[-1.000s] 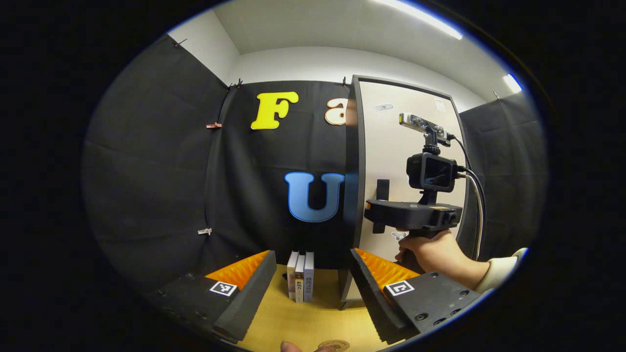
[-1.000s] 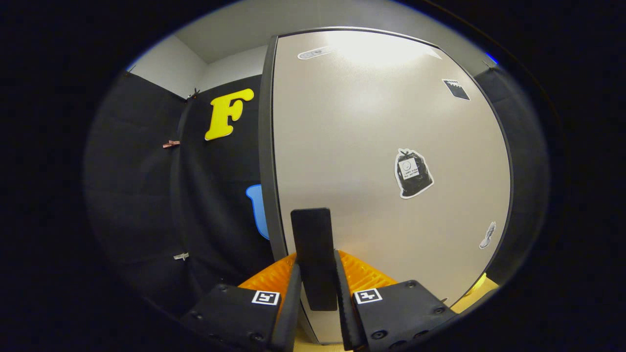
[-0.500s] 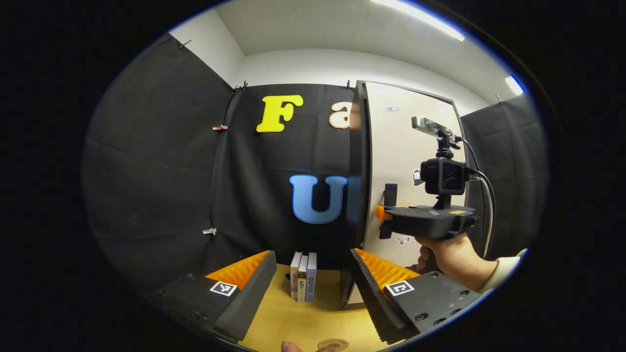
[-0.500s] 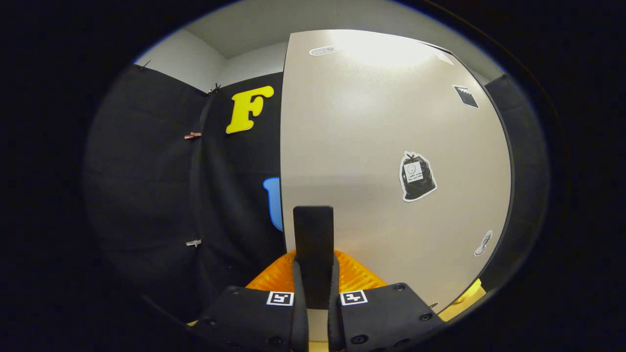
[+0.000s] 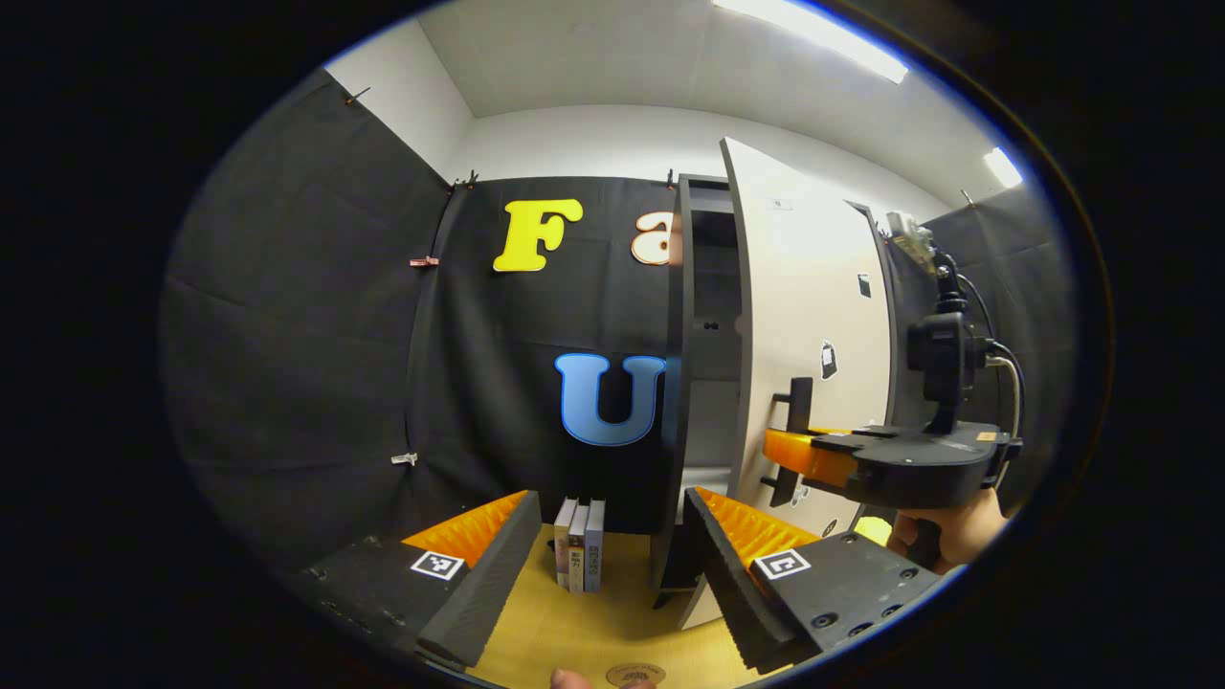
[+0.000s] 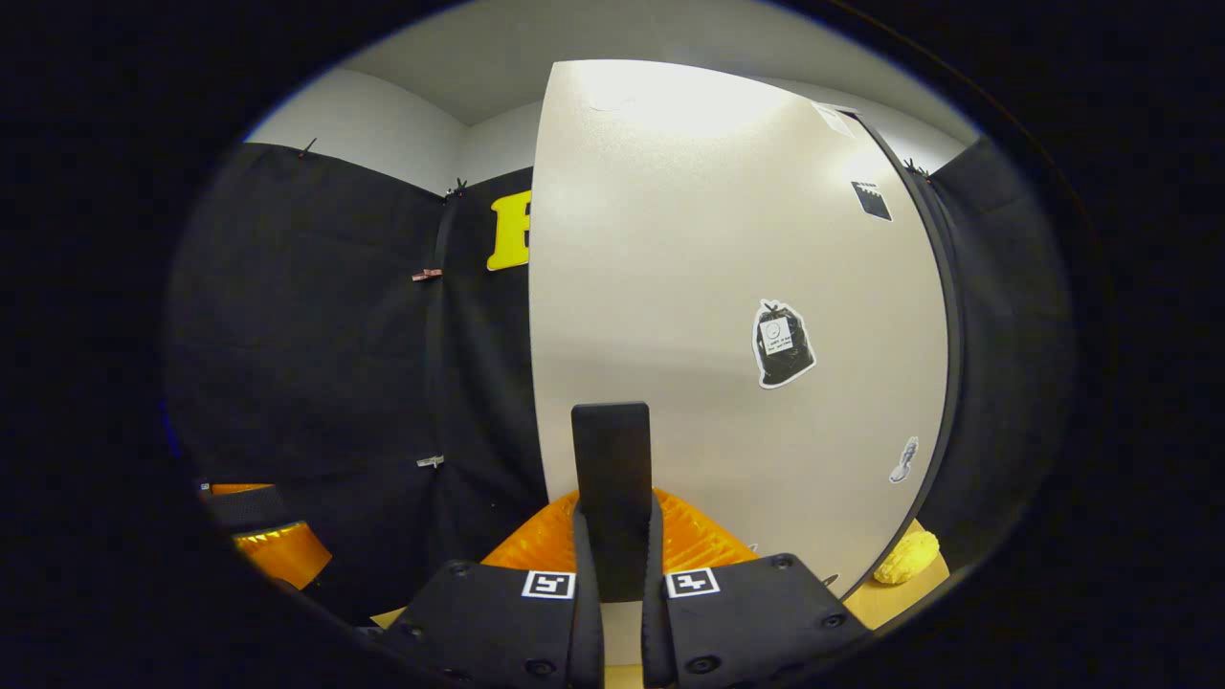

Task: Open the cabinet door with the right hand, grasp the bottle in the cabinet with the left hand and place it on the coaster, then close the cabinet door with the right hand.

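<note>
The left gripper [image 5: 605, 536] waits with its fingers spread and empty above the wooden tabletop [image 5: 584, 627]. Farther off, the right gripper [image 6: 613, 574] is clamped on the black bar handle [image 6: 611, 478] of the pale flat cabinet door [image 6: 708, 287], now partly open. No bottle is visible inside; the grasp, placing and closing remain.

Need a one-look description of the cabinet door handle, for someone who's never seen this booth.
Find the tall cabinet against the black cloth wall, its pale door swung partly open. On the door's free edge, about mid-height, sits the handle: a flat, dark, upright bar, with the right gripper shut on it. Unlike the stickers on the door, it stands proud of the surface.
</note>
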Tool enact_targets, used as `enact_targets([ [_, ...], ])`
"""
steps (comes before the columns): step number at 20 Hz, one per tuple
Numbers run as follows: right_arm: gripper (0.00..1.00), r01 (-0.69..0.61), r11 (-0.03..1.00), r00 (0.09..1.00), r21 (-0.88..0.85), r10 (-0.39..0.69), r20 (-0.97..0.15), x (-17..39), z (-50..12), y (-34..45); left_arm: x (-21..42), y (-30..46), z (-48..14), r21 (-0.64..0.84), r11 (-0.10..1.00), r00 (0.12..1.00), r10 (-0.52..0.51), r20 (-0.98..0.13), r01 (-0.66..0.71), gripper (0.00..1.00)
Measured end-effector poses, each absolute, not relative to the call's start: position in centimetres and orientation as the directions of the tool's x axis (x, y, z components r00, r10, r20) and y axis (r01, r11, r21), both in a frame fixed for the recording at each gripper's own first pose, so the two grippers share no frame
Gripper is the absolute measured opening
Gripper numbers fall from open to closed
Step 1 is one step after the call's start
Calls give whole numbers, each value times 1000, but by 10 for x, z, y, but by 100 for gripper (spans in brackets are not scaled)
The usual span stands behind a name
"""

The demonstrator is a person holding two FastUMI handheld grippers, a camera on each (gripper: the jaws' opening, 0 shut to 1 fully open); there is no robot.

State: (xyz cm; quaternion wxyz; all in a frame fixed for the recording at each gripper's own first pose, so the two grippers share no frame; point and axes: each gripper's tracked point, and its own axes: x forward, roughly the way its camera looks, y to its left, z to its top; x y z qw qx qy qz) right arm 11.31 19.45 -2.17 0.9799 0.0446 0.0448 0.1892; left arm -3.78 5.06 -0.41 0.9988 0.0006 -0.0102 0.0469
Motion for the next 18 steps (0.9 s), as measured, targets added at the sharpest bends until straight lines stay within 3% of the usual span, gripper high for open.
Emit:
enact_targets([
  [7,19,-371,924,924,95,377,-63,92,-18,172,-42,18,0,3,999,999,39,33,-39,95],
  [18,19,-275,959,959,65,279,-58,74,-13,127,-22,-25,4,-3,999,998,-42,44,42,94],
])
